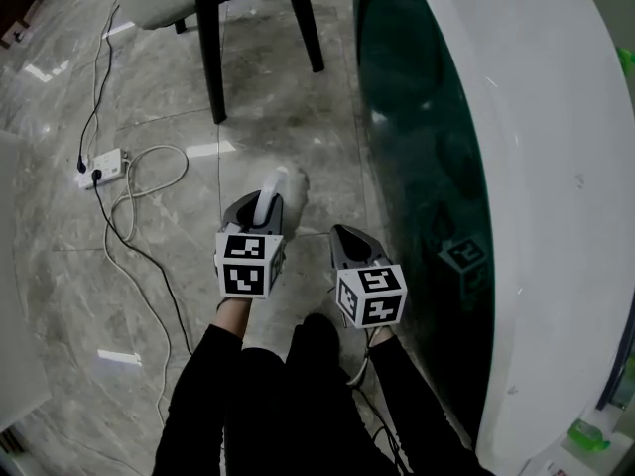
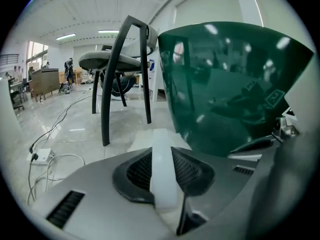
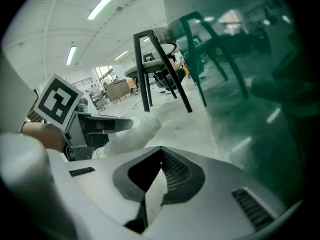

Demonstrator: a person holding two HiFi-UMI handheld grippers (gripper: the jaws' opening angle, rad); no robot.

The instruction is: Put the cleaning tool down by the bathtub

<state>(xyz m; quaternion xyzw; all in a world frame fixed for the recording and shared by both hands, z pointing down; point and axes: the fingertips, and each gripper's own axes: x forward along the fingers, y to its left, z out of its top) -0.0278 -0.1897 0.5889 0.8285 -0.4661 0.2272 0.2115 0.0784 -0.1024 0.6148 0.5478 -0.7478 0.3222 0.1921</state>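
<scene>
My left gripper point(image 1: 262, 216) is shut on the white handle point(image 2: 163, 170) of the cleaning tool point(image 1: 281, 188). The tool's fluffy white head reaches forward over the marble floor, just left of the bathtub point(image 1: 526, 177). In the right gripper view the same head point(image 3: 134, 130) sticks out of the left gripper point(image 3: 85, 126). My right gripper point(image 1: 349, 238) hangs beside it, closer to the tub's dark green side point(image 1: 417, 167), with its jaws together at the tips and nothing between them point(image 3: 161, 151). The tub's green wall point(image 2: 225, 84) fills the right of the left gripper view.
A chair's black legs point(image 1: 210, 58) stand on the floor ahead. A white power strip point(image 1: 102, 167) with looping cables point(image 1: 139, 256) lies at the left. A green bottle point(image 1: 591, 434) sits on the tub's rim at the bottom right. Dark sleeves fill the bottom centre.
</scene>
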